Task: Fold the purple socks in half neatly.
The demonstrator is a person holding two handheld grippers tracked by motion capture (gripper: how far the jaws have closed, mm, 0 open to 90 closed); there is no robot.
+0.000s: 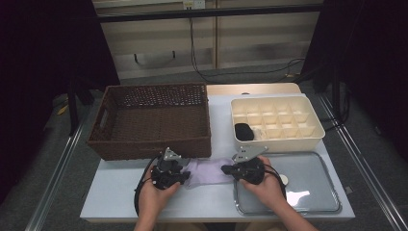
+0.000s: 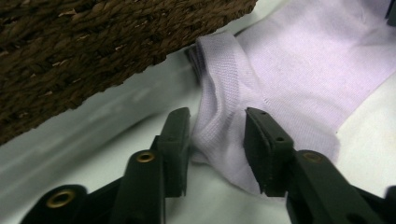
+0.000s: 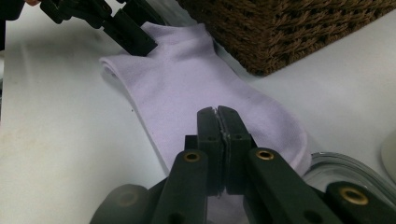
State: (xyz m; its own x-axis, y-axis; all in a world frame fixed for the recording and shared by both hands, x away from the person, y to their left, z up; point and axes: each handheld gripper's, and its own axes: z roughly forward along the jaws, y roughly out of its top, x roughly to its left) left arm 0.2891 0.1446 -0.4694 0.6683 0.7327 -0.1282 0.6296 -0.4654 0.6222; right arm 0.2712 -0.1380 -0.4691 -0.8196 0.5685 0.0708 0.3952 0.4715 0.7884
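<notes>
Purple sock [image 1: 208,171] lies flat on the table [image 1: 115,192], between basket [image 1: 154,120] and tray [image 1: 308,185], not put away. Left gripper [image 2: 217,140] is open around its cuff. Right gripper [image 3: 217,122] looks clenched on its toe.

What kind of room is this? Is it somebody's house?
Probably not a house; it looks like a workroom set up for recording. A white table holds a wicker basket, a divided tray and a lilac sock, with dark curtains and loose cables behind.
</notes>
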